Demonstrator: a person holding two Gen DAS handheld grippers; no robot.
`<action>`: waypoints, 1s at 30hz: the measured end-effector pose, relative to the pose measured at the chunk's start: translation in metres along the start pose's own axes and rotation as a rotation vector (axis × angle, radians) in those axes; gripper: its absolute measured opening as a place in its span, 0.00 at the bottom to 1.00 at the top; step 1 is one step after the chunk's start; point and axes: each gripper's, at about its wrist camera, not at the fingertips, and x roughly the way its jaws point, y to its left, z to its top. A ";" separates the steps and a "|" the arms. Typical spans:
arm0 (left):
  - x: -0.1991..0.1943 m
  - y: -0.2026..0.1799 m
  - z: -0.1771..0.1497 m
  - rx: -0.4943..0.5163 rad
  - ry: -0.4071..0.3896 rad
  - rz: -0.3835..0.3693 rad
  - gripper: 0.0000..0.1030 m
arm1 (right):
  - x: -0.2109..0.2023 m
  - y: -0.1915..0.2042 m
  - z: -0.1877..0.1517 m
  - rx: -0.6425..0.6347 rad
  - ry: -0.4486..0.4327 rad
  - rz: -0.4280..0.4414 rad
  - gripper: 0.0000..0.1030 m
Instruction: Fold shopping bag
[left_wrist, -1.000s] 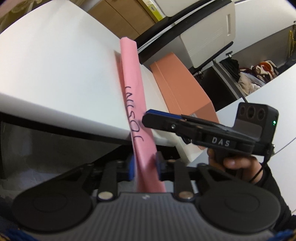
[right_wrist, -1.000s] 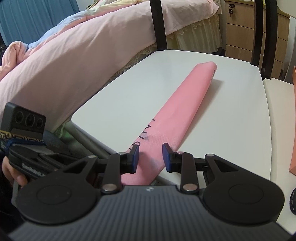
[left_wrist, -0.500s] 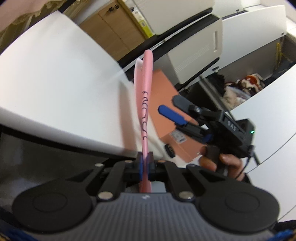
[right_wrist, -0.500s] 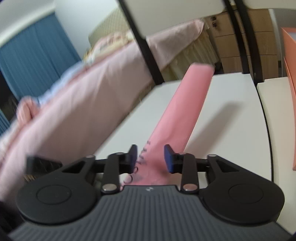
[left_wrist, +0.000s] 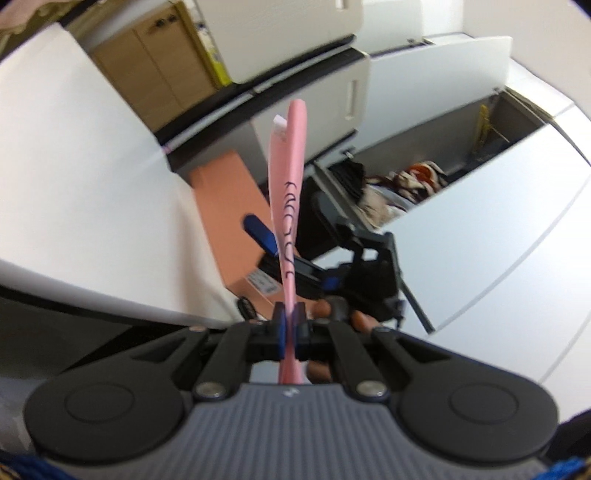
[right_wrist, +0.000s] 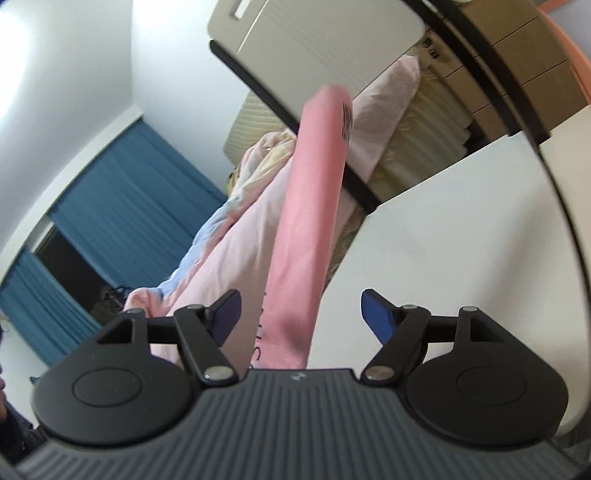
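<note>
The shopping bag (left_wrist: 290, 192) is a long pink folded strip with dark lettering. My left gripper (left_wrist: 290, 326) is shut on its near end, and the strip stands edge-on, lifted off the white table (left_wrist: 74, 166). In the right wrist view the same pink bag (right_wrist: 306, 229) runs up and away between the fingers of my right gripper (right_wrist: 299, 314). Its jaws are opening and the blue pads (right_wrist: 376, 314) stand clear of the fabric on both sides. The right gripper (left_wrist: 291, 229) also shows in the left wrist view, straddling the strip, held by a hand (left_wrist: 360, 319).
An orange box (left_wrist: 229, 206) lies on the table beyond the bag. A white printer (left_wrist: 325, 85) and open white cabinets (left_wrist: 424, 173) with clothes stand behind. In the right wrist view a bed with a pink quilt (right_wrist: 236, 251), blue curtains (right_wrist: 110, 199) and a wooden drawer unit (right_wrist: 517, 62) surround the table.
The left gripper closed on the bag's end and lifted it off the table, turning the strip edge-on. The right gripper rolled, swung upward and spread its jaws wider around the strip.
</note>
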 end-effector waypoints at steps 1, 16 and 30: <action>0.000 -0.001 0.000 0.000 0.004 -0.016 0.04 | 0.001 0.001 0.000 -0.004 0.004 0.012 0.72; 0.012 -0.012 0.004 0.055 0.032 -0.006 0.35 | -0.002 0.041 -0.005 -0.172 0.014 0.204 0.13; 0.010 -0.015 0.003 0.074 -0.004 -0.006 0.14 | 0.014 0.053 -0.023 -0.202 0.146 0.253 0.12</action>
